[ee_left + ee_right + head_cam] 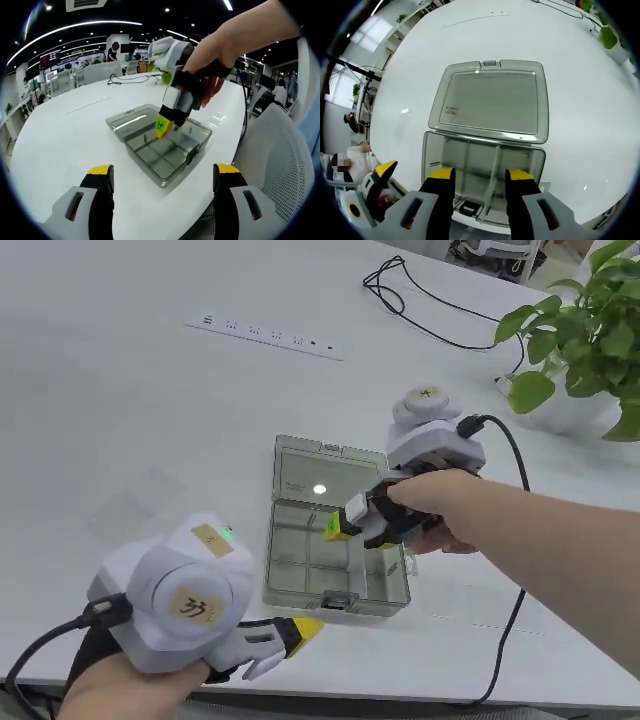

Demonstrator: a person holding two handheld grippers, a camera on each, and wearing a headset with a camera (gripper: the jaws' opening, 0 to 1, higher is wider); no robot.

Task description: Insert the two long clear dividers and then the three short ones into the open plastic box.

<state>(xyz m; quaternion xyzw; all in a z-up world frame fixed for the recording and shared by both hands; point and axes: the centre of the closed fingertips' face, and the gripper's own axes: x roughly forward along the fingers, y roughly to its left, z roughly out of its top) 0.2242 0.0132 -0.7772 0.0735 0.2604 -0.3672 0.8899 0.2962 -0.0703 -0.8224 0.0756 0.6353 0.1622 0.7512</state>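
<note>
Open plastic box [300, 592] sits on the white surface [120, 390], its lid flat on the far side and clear dividers [308, 565] inside. The right gripper [481, 175] hovers above it, jaws apart. The left gripper [163, 170] is near-left, jaws wide and empty.

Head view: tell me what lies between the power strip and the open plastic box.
Nothing but bare white table: the head view shows no object from the power strip to the plastic box, whose lid lies open.

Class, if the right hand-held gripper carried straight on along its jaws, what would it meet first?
Probably the compartmented base of the open clear plastic box, directly ahead of the right hand-held gripper; depth is unclear.
</note>
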